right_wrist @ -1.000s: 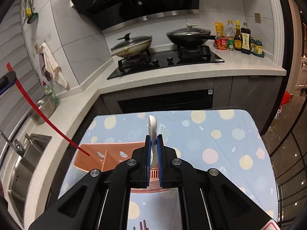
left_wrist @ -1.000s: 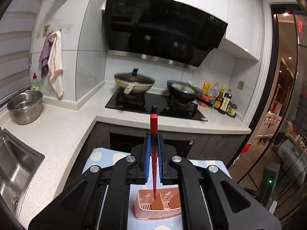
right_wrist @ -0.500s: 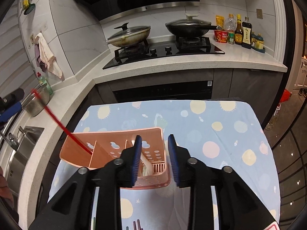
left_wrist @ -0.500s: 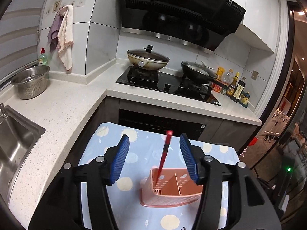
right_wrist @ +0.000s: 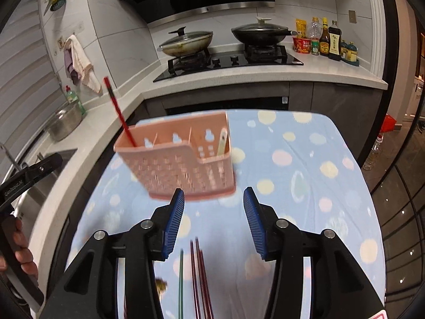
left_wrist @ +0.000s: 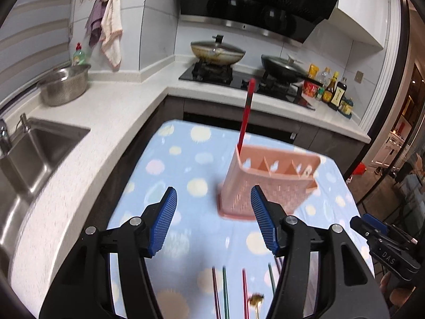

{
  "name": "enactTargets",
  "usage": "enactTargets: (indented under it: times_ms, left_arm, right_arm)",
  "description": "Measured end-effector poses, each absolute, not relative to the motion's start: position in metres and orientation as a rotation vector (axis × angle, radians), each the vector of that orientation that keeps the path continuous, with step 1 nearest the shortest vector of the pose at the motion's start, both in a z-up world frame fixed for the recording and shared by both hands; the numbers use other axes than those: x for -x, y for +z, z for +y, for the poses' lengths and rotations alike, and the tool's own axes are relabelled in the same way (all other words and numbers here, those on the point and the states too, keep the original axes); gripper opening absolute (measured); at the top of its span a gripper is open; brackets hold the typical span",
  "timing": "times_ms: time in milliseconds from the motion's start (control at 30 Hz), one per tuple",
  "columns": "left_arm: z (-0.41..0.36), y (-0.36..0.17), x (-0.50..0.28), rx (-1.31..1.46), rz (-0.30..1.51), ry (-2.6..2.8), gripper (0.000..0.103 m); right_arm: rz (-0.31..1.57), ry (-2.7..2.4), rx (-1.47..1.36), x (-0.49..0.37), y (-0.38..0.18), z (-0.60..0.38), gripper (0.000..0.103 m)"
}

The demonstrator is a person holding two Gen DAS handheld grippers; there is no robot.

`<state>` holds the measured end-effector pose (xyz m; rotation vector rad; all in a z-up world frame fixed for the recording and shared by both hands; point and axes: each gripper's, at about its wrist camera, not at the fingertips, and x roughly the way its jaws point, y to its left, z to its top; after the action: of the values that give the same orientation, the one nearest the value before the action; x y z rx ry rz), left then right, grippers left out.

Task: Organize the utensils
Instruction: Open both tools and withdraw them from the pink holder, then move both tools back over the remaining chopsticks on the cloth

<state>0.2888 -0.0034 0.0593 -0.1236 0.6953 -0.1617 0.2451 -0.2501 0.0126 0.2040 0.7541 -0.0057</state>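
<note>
Both jaws were opening with nothing between them: your left gripper [left_wrist: 213, 219] and right gripper [right_wrist: 213, 222] hung above chopsticks [right_wrist: 198, 279] lying before the pink holder [right_wrist: 180, 156], where a red chopstick [left_wrist: 245, 114] stood.

Behind the pale-blue tablecloth with pastel dots [right_wrist: 305, 175], an L-shaped white speckled stone counter [left_wrist: 114, 106]. At left, a stainless steel sink [left_wrist: 34, 154] and a steel colander bowl [left_wrist: 65, 83], with a green dish-soap bottle [left_wrist: 79, 57] just behind. On the wall above, pink and purple hanging towels [left_wrist: 107, 37]. On the black gas hob [right_wrist: 228, 59], two lidded woks [right_wrist: 186, 42] side by side under a black range hood [left_wrist: 255, 2]. At right, a cluster of sauce bottles [right_wrist: 325, 41].
</note>
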Motion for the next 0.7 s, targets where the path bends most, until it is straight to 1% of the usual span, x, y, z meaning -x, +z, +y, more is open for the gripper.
enactTargets:
  times_ms: [333,500,633,700]
  left_arm:
    - [0.011,-0.005,-0.208,0.133,0.835,-0.147,0.055]
    - [0.012,-0.040,-0.177,0.120,0.920,-0.135,0.055]
    - [0.011,-0.058,-0.158,0.115,0.962,-0.140,0.055]
    - [0.010,-0.064,-0.150,0.109,0.979,-0.144,0.055]
  right_arm:
    - [0.885,-0.013,-0.232,-0.156,-0.044,-0.246,0.046]
    - [0.947,-0.008,-0.242,-0.128,-0.071,-0.240,0.046]
    - [0.993,-0.007,-0.231,-0.110,-0.091,-0.235,0.046]
    - [1.004,0.002,-0.230,-0.104,-0.098,-0.233,0.043]
